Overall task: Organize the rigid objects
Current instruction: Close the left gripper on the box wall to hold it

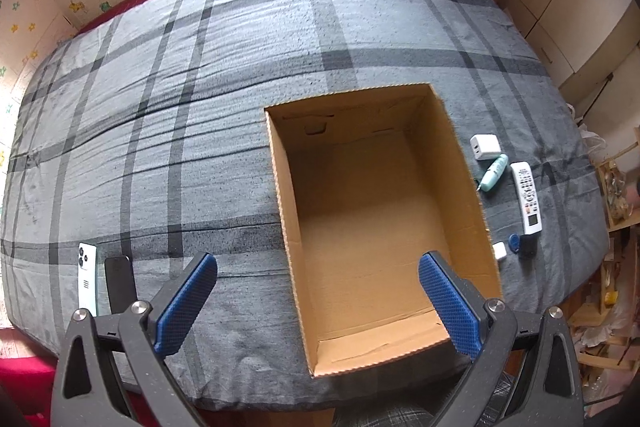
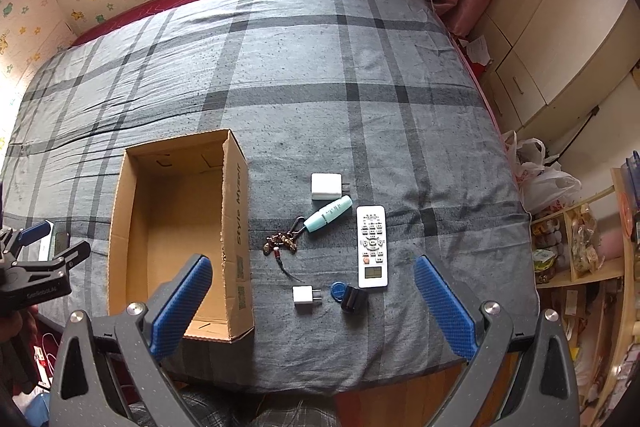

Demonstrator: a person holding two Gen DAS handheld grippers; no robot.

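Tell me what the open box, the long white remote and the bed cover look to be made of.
Open brown box: corrugated cardboard, matte; fluted wavy edges show along the rim. Long white remote control: apparently hard plastic, smooth, with a small display and buttons that may be rubber. Grey plaid bed cover: soft woven or fleece fabric, matte, wrinkled and slightly fuzzy.

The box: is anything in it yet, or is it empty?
Empty. The box shows only bare cardboard floor in both views; the remote and chargers lie outside it on the blanket.
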